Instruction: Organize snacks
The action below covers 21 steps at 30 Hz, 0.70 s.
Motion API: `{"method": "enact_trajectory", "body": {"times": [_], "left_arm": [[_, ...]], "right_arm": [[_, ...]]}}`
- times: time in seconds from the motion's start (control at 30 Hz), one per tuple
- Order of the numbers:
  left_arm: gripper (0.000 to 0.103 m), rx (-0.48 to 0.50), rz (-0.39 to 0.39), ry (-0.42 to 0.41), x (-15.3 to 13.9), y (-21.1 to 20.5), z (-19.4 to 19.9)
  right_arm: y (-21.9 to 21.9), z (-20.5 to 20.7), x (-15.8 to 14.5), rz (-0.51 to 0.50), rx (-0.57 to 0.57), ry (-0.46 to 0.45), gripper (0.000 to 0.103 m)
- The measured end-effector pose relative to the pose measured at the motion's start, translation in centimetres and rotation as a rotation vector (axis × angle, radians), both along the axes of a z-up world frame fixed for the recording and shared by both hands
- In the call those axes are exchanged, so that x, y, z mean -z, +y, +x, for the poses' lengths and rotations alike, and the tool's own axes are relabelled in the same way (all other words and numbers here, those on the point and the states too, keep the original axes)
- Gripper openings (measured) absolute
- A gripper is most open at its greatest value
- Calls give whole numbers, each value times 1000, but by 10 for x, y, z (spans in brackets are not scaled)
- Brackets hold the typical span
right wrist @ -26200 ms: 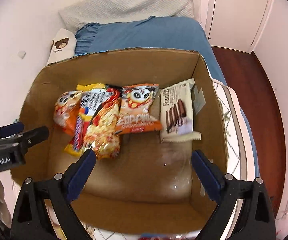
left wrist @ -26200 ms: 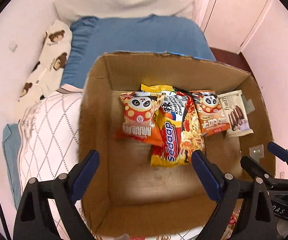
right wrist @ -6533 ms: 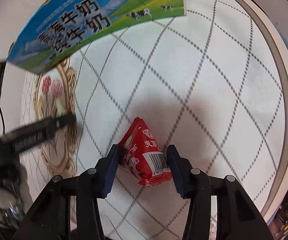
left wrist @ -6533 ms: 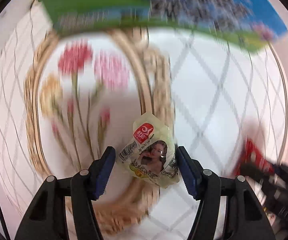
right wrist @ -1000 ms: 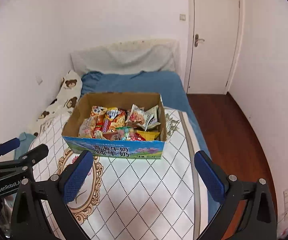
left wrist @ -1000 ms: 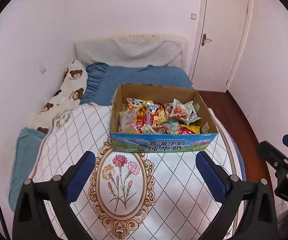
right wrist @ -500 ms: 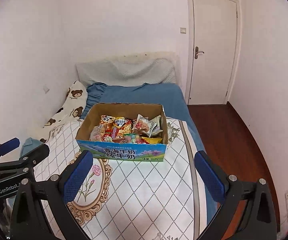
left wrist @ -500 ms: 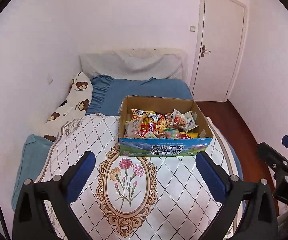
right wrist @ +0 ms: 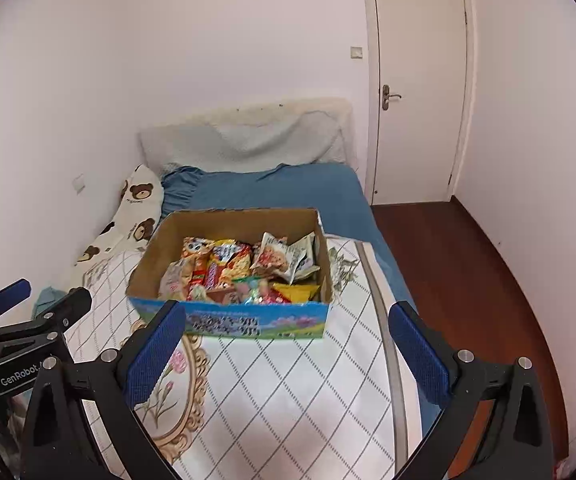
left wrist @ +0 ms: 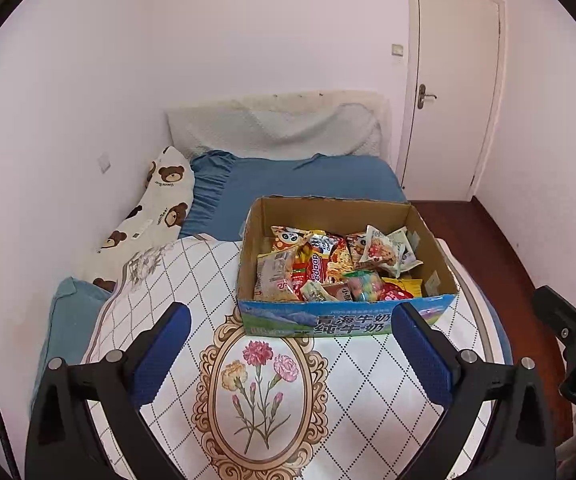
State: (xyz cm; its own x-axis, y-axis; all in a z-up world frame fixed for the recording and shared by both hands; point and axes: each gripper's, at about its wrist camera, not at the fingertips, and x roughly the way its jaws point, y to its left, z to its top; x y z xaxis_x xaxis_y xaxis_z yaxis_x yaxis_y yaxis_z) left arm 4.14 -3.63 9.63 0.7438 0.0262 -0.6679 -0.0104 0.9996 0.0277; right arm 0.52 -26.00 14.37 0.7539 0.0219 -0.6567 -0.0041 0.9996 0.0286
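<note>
Looks like the sorting is basically done: the cardboard box (left wrist: 346, 322) sits on the quilt (left wrist: 368, 380) toward its far edge, just past the flower medallion (left wrist: 262, 396), and it's packed with snack packets (left wrist: 328, 268). No loose packets show on the quilt in either view. Best move now is probably a quick scan along the quilt's near edge and sides for strays, without bumping the box.

Both tools are held high and well back from the box, aimed down at it. Left gripper (left wrist: 288, 354) is spread wide with nothing in it; right gripper (right wrist: 286, 352) likewise, fingers apart, empty.
</note>
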Motion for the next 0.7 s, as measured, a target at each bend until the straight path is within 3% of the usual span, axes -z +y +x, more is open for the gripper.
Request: {"method": "enact_trajectory", "body": {"times": [0.37,0.7], "left_arm": [[103,-16,4,64,32,-4,43],[103,-15,14,86,46,-5,50]], "right_arm": [[-2,40,30,-36,46,14,103],[1,62,55,-62,52,55,103]]}}
